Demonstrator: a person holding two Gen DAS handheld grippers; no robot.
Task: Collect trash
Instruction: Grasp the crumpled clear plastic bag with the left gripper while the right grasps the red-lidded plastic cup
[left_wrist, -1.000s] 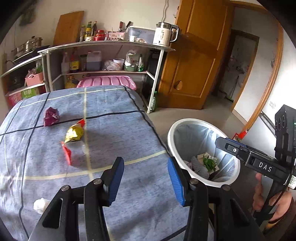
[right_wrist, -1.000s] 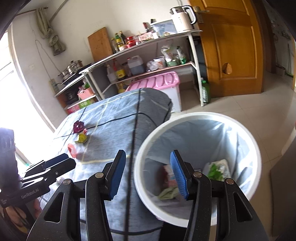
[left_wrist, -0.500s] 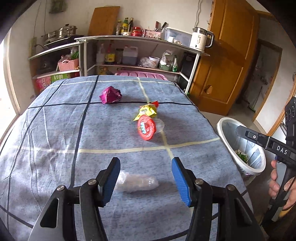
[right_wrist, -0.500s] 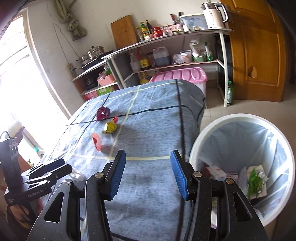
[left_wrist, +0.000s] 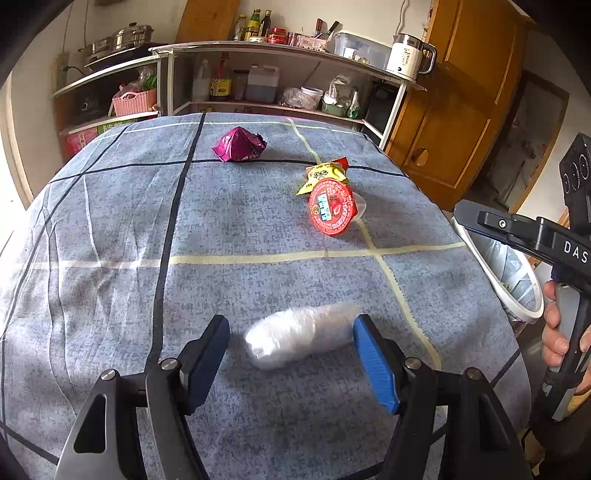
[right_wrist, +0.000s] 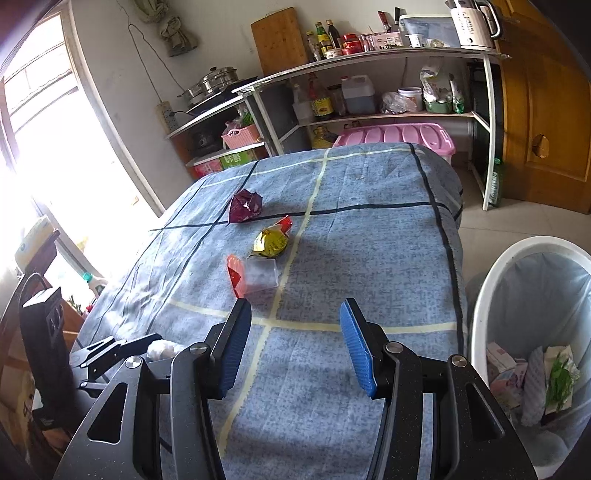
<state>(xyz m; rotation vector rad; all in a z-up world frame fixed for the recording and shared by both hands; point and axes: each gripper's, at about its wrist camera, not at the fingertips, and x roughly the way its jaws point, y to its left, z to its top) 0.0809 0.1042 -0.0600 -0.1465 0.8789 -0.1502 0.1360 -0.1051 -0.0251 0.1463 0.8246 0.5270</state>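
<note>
On blue checked cloth (left_wrist: 110, 229), four trash pieces, left tongs (left_wrist: 291, 354) opening around clear wad (left_wrist: 299, 339), right tongs (right_wrist: 295, 347) apart, empty.

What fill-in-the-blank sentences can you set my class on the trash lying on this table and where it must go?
1. The crumpled clear plastic lies between the pads of the ___ gripper, whose jaws are opening.
2. The round lid of the tipped clear cup is coloured ___.
3. The trash item farthest from both grippers is the ___ wrapper.
4. The white bin stands on the floor on the ___ gripper's side.

Missing words: left; red; purple; right
</note>
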